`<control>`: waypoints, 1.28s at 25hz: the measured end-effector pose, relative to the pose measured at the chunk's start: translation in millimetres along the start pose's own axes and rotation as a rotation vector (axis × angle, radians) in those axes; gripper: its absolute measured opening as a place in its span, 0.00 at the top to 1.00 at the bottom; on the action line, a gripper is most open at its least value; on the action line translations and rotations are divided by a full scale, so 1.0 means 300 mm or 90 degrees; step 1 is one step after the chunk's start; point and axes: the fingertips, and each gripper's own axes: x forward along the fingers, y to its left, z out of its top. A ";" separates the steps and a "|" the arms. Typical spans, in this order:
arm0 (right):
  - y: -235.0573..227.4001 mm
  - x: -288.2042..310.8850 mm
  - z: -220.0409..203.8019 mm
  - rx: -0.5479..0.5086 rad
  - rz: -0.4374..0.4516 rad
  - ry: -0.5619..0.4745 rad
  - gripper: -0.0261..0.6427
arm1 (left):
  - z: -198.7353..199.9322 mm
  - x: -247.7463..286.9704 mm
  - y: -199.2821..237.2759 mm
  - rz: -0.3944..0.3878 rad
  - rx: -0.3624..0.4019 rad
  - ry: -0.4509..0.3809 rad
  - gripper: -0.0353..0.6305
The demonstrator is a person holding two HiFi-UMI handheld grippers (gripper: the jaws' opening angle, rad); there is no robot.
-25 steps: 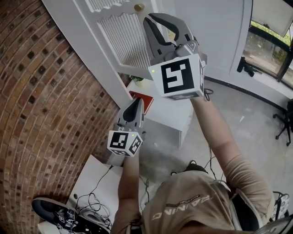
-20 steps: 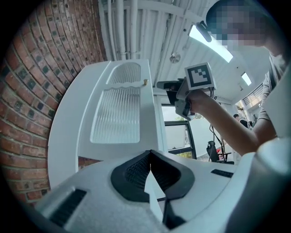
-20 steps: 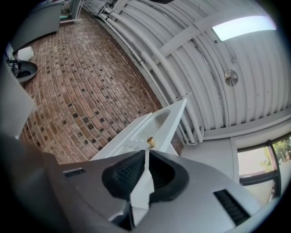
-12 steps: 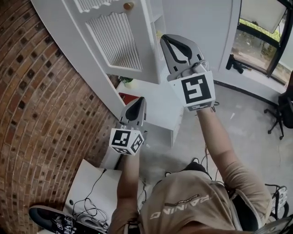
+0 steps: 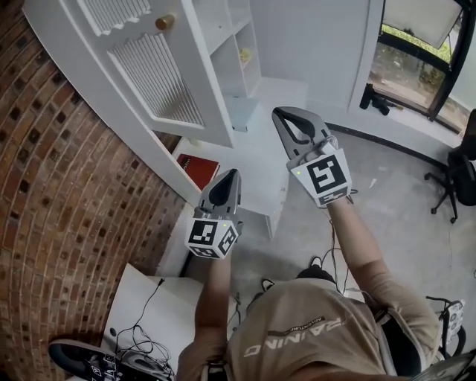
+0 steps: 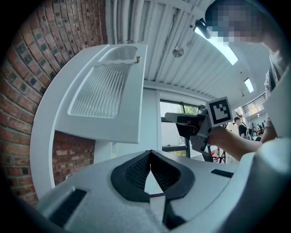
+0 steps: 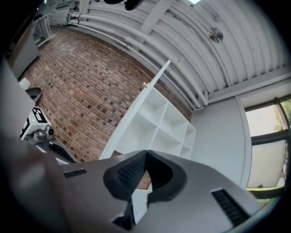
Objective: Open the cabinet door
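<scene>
Both left gripper [image 5: 232,175] and right gripper [image 5: 277,114] empty, fingers clenched; cabinet door [image 5: 160,78] stands open.

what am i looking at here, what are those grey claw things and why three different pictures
No robot here: a person holds a two-jaw gripper in each hand. The head view comes from a camera on the person's head, looking down: the left gripper and right gripper point toward a white cabinet whose door stands open, showing shelves. A red book lies on the white ledge below. The other two pictures come from cameras riding on each gripper, looking along its jaws. Both pairs of jaws are shut and hold nothing.
</scene>
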 end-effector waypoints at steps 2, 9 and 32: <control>-0.022 -0.039 -0.096 0.010 0.014 0.025 0.94 | -0.048 0.023 -0.025 0.015 -0.015 0.010 0.93; -0.125 -0.166 -0.386 0.084 0.083 0.083 0.94 | -0.169 0.150 -0.148 0.064 -0.005 0.040 0.93; -0.188 -0.188 -0.816 0.205 0.282 0.108 0.94 | -0.285 0.371 -0.167 0.260 0.003 0.022 0.93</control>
